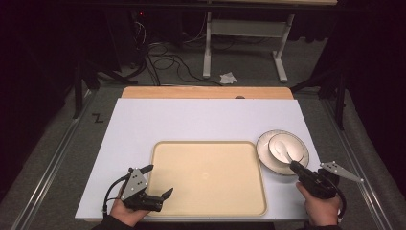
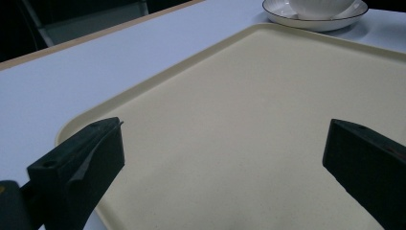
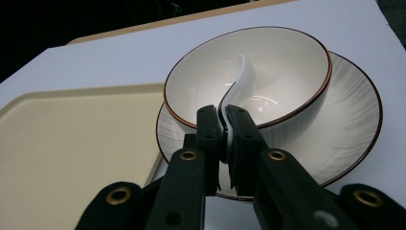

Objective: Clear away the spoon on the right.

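Observation:
A white bowl (image 3: 277, 72) with a dark rim sits on a white plate (image 3: 349, 129), to the right of a beige tray (image 1: 208, 177). A white spoon (image 3: 242, 79) lies in the bowl, its handle sticking out over the near rim. My right gripper (image 3: 223, 120) is shut on that handle at the bowl's near edge; in the high view the right gripper (image 1: 294, 165) meets the plate's near right side. My left gripper (image 1: 159, 181) stands open over the tray's near left corner, nothing between its fingers (image 2: 81, 163). The bowl (image 2: 321, 7) and plate show far off.
The tray lies on a white board (image 1: 201, 120) over a wooden tabletop (image 1: 206, 92). Beyond the table stand a white table frame (image 1: 249, 33), cables and a crumpled white scrap (image 1: 228, 77) on the floor. A metal rail (image 1: 52, 158) runs along each side.

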Available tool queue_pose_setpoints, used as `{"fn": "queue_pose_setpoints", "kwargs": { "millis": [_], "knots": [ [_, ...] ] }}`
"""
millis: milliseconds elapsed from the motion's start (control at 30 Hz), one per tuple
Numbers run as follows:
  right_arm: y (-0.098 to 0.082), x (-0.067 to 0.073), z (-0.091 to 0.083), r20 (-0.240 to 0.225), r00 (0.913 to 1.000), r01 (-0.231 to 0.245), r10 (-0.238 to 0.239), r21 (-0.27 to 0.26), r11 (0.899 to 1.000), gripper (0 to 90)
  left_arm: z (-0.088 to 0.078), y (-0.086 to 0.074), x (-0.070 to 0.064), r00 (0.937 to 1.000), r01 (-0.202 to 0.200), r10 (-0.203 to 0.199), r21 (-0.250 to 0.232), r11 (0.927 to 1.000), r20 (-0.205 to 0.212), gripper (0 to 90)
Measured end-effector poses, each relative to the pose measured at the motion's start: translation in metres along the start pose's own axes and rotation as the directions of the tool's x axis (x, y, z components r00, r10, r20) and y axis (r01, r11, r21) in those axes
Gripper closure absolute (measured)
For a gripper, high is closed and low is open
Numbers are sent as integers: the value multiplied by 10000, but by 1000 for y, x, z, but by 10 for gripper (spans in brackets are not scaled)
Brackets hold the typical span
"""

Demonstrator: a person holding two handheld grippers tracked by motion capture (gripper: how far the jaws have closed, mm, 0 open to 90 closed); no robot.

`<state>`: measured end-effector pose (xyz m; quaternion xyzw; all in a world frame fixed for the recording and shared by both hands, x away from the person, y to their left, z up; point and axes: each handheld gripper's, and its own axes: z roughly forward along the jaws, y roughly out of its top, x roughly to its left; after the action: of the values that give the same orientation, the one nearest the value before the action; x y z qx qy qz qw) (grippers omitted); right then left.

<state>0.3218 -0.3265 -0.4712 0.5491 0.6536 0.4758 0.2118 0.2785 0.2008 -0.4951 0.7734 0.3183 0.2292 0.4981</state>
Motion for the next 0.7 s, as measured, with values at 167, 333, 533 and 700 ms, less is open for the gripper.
{"fn": "queue_pose_setpoints", "kwargs": {
  "millis": [167, 333, 533, 700],
  "knots": [
    [0, 1, 0, 10, 9998, 189, -189, 14, 9998, 861, 0, 0, 0, 10000, 14, -14, 7, 10000, -28, 8],
    [1, 2, 0, -65, 9993, 372, -372, -9, 9993, 862, 0, 0, 0, 10000, 23, -23, 40, 10000, -40, 3],
    [1, 4, -2, -28, 9985, 544, -544, -159, 9984, 862, 0, 0, 1, 9999, 76, -77, -48, 10000, -97, 2],
    [2, 4, -4, 39, 9977, 680, -679, -303, 9972, 863, 0, 0, 1, 9999, 63, -64, -50, 10000, -94, 2]
  ]
}}
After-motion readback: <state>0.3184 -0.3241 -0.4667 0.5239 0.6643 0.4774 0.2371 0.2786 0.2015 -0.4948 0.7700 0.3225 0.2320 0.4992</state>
